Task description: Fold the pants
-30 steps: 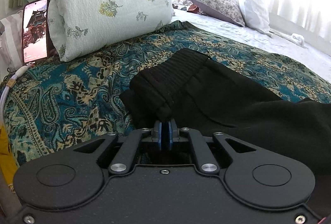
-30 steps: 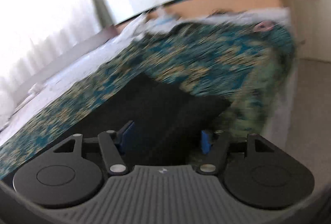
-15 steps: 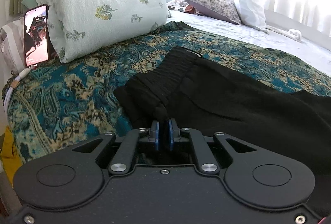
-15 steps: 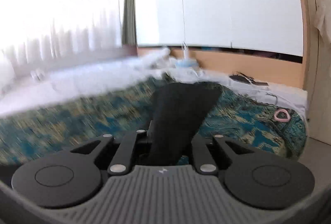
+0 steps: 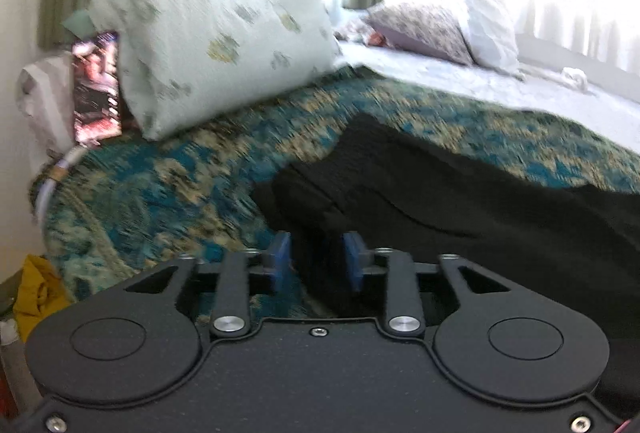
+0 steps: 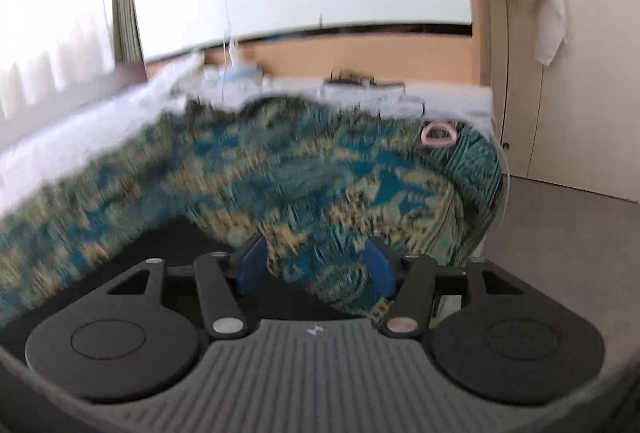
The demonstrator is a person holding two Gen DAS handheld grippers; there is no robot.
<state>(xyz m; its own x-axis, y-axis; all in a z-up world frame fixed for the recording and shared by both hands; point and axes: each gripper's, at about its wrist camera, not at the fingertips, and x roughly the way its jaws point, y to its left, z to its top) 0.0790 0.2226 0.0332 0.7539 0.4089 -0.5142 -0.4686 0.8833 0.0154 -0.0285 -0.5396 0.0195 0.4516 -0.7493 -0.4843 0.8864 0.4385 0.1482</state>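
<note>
Black pants (image 5: 440, 201) lie on a teal paisley bedspread (image 5: 168, 193), waistband end toward the left. My left gripper (image 5: 316, 265) is open, its blue pads apart at the near edge of the waistband, holding nothing. My right gripper (image 6: 314, 269) is open and empty over the bedspread (image 6: 300, 185). A corner of the black pants (image 6: 172, 237) shows just left of its left pad. Both views are motion-blurred.
A floral pillow (image 5: 208, 41) and a phone (image 5: 96, 89) stand at the bed's head on the left. More pillows (image 5: 440, 25) lie farther back. A pink ring (image 6: 438, 135) lies near the bed's corner. A wardrobe (image 6: 580, 53) and floor are to the right.
My left gripper opened and let go of the waistband. My right gripper, shut on a pant leg half a second ago, opened and released it; the view swung to the bed's corner.
</note>
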